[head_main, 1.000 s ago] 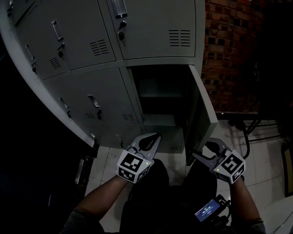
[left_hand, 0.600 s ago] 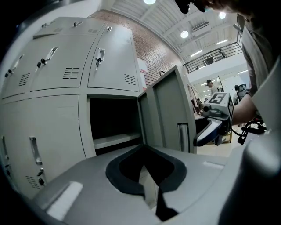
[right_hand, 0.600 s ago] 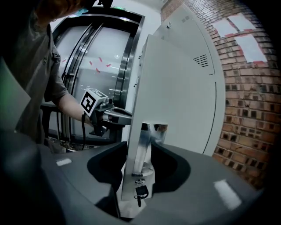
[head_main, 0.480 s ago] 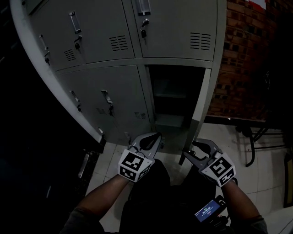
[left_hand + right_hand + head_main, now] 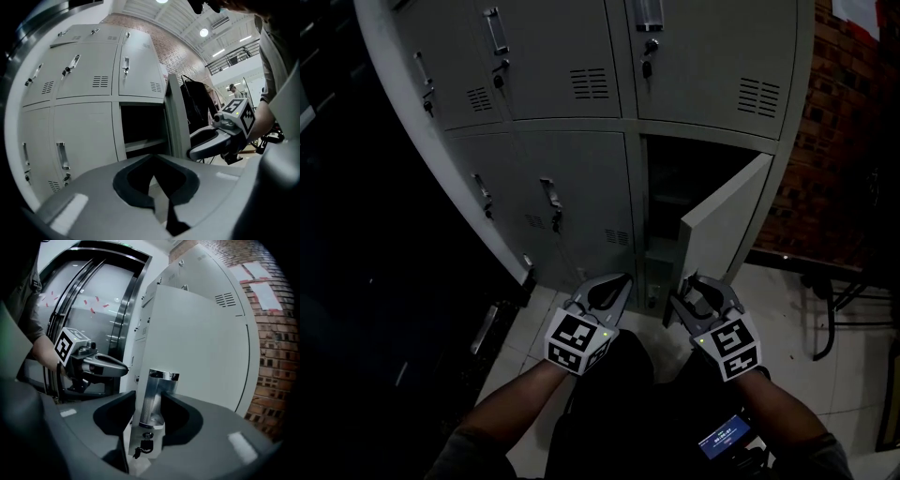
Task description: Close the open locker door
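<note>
The grey locker door (image 5: 722, 225) of the lower right compartment (image 5: 666, 187) stands about half open, its free edge pointing toward me. My right gripper (image 5: 689, 286) is at the door's lower free edge. In the right gripper view the door's edge, with its metal handle (image 5: 154, 399) and keyed lock (image 5: 144, 446), sits between the jaws of the right gripper (image 5: 147, 427), which are closed against it. My left gripper (image 5: 619, 278) hovers just left of it, shut and holding nothing; its tips meet in the left gripper view (image 5: 161, 206).
Closed grey lockers (image 5: 572, 206) fill the bank to the left and above. A brick wall (image 5: 844, 141) rises on the right, with a black metal frame (image 5: 834, 319) on the white tiled floor below it. A small lit screen (image 5: 724, 437) hangs at my waist.
The door has swung from wide open to about half shut. My right gripper has moved left with its edge. The left gripper has stayed in place.
</note>
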Demonstrator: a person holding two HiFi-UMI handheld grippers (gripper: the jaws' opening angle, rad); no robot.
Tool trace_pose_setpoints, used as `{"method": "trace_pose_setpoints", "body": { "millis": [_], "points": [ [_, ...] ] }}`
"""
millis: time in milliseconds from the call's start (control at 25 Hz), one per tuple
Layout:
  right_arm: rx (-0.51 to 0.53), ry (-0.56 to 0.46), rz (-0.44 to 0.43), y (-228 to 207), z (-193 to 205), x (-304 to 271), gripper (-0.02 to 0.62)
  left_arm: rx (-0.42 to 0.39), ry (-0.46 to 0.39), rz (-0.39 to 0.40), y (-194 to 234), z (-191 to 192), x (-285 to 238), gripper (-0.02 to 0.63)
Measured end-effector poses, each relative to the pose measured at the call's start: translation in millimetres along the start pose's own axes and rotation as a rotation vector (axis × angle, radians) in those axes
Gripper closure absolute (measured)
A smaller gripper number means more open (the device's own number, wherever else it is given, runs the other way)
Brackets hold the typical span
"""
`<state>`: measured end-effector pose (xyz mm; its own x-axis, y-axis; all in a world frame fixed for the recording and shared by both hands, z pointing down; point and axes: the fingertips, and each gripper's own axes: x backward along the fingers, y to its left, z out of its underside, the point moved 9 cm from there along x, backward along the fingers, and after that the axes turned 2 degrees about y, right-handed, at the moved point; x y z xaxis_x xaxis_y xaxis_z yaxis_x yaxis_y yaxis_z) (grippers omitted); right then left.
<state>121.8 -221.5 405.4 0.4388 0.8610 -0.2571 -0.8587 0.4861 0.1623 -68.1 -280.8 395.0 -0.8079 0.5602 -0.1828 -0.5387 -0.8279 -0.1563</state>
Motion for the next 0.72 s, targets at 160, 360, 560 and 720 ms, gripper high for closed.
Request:
{"method": "trace_pose_setpoints", "body": {
  "millis": [160,360,560,720],
  "points": [
    [-0.022,-0.007,0.033,0.8,-3.5,-20.7,0.422,0.001,0.000,-0.029,9.0,3.7,9.9,0.604],
    [-0.019,-0.008,0.041,1.3,-9.1,-47.9,0.460,0.009,0.007,-0.057,18.3,7.1,22.4,0.604],
    [-0.034,-0.006,0.062,-5.6,-14.0,-75.3,0.460,0.015,0.005,-0.095,30.1,10.0,33.4,0.604],
    [-0.042,-0.003,0.070,-13.0,-17.8,-96.6,0.474,0.027,0.005,-0.115,35.9,9.8,39.1,0.604]
  ]
}}
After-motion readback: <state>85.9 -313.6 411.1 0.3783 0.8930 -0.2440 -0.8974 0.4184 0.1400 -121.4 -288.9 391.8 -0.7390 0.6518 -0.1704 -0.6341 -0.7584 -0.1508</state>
